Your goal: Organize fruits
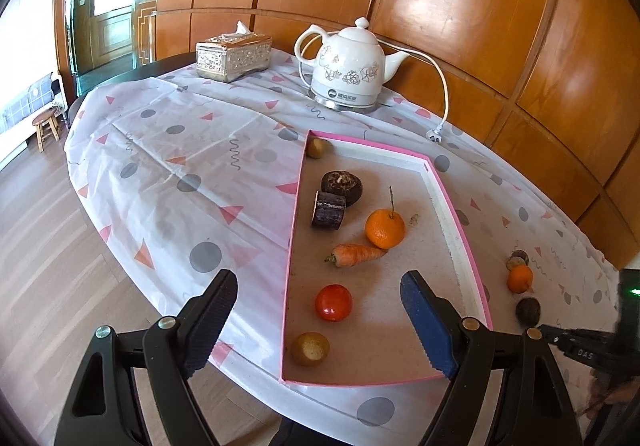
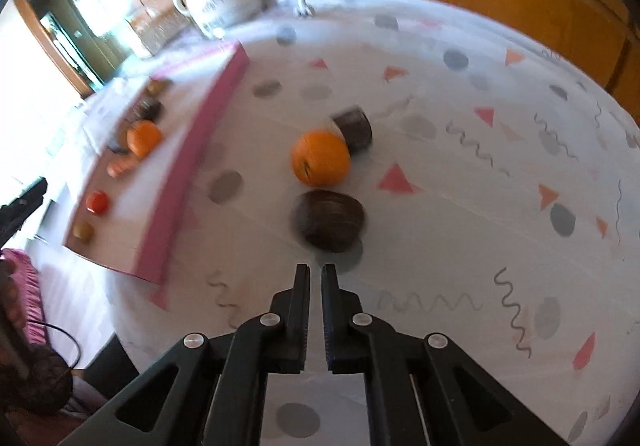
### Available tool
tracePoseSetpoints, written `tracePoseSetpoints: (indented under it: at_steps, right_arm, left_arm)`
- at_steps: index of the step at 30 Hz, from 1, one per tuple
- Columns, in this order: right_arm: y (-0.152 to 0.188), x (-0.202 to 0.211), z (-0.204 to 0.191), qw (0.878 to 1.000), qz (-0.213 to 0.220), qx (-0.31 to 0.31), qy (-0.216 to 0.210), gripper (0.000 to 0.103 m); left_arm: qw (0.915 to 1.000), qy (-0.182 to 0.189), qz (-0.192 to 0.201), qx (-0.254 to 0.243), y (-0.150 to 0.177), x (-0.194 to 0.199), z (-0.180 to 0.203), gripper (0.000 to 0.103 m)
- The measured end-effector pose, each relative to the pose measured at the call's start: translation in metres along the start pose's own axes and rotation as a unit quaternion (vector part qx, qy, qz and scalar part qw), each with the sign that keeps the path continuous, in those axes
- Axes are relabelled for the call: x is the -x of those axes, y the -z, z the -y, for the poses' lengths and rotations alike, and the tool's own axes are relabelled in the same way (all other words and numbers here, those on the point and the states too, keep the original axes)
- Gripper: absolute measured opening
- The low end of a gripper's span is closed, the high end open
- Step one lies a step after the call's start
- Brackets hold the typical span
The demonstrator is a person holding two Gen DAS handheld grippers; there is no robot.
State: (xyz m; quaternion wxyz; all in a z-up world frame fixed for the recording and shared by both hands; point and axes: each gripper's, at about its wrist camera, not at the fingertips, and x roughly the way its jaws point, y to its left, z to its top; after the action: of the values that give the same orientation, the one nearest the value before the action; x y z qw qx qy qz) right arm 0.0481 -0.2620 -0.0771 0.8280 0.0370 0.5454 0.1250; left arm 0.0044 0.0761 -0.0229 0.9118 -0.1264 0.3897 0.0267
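A pink-rimmed tray (image 1: pixel 298 182) lies on the patterned tablecloth. It holds an orange with a stem (image 1: pixel 385 228), a carrot (image 1: pixel 358 254), a tomato (image 1: pixel 334 302), two dark brown pieces (image 1: pixel 342 186) and two yellow-brown fruits (image 1: pixel 310 349). My left gripper (image 1: pixel 318 278) hangs open over the tray's near end, nothing between its fingers. Right of the tray, on the cloth, lie a second orange (image 2: pixel 320 156), a dark cylinder piece (image 2: pixel 354 128) and a dark round fruit (image 2: pixel 330 220). My right gripper (image 2: pixel 315 268) is shut and empty, just short of the dark round fruit.
A white kettle (image 1: pixel 346 66) with its cord and plug (image 1: pixel 434 136) stands at the back, beside a tissue box (image 1: pixel 234 56). Wood panelling runs behind the table. The table's edge drops to the wooden floor on the left, near a small stool (image 1: pixel 46 124).
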Motion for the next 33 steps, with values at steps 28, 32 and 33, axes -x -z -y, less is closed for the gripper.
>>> tracePoseSetpoints:
  at_steps: [28,32,33]
  right_arm:
    - [-0.020,-0.015,-0.026,0.997,0.008,0.049,0.055,0.043]
    - [-0.024,-0.013,-0.034,0.998,0.016,0.046,0.039,0.043]
    - [-0.023,-0.012,-0.037,0.998,0.018,0.047,0.034,0.043]
  left_arm:
    - [1.0000,0.000,-0.002,0.001,0.001,-0.003,-0.001,0.086]
    - [1.0000,0.003,0.005,0.005,-0.001,0.000,-0.002,0.086]
    - [0.9999,0.005,0.007,0.007,-0.002,0.001,-0.003,0.086]
